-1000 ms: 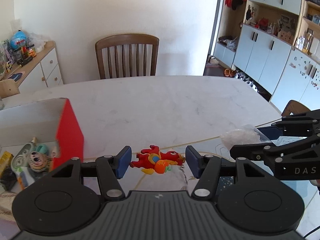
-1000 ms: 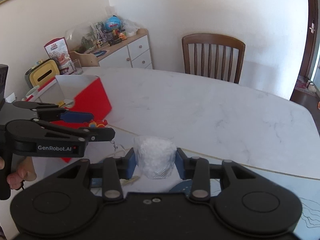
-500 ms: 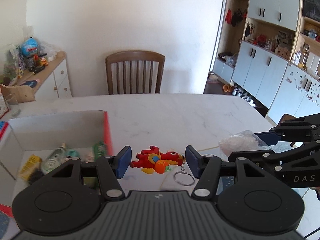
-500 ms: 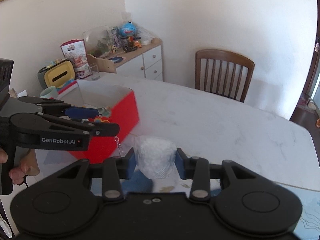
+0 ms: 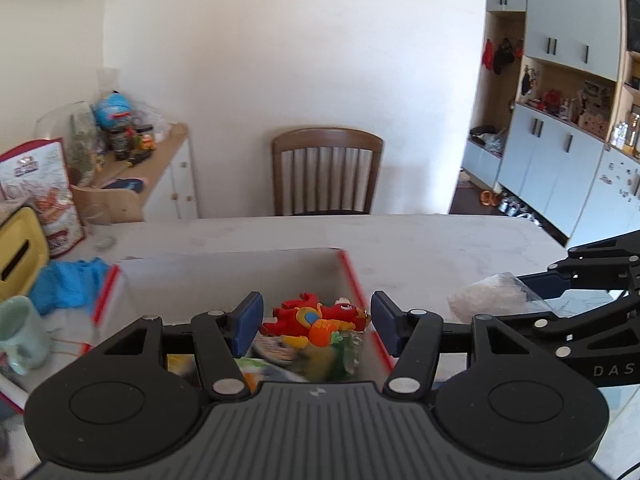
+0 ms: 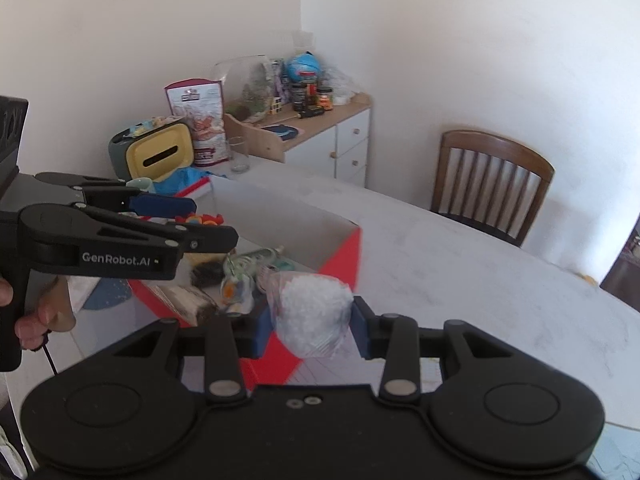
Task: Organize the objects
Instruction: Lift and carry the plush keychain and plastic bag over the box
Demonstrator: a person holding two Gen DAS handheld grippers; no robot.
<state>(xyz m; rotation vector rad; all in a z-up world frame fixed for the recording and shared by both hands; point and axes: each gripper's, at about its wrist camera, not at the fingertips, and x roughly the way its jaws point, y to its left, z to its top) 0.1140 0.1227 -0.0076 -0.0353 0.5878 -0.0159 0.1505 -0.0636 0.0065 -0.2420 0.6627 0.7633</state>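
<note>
My left gripper (image 5: pixel 316 322) is shut on a red cartoon toy figure (image 5: pixel 320 318) and hangs over the open red-and-white box (image 5: pixel 348 276). In the right wrist view the left gripper (image 6: pixel 212 222) holds the toy (image 6: pixel 200 219) above the box's left part. My right gripper (image 6: pixel 310 320) is shut on a small clear bag of white granules (image 6: pixel 312 312), just above the box's near red corner (image 6: pixel 340 256). From the left wrist view the bag (image 5: pixel 488 298) and right gripper (image 5: pixel 508 300) sit to the right of the box. Several small toys lie inside the box.
A pale green mug (image 5: pixel 20 336), blue cloth (image 5: pixel 68 284) and yellow tissue holder (image 5: pixel 16 256) crowd the table left of the box. A glass (image 6: pixel 239 154) and snack bag (image 6: pixel 200 120) stand behind it. A wooden chair (image 5: pixel 326 172) is at the far edge of the marble table (image 6: pixel 480 280).
Both grippers have swung left and risen with their loads. The box, earlier off to the left, now lies right under the left gripper and beside the right one.
</note>
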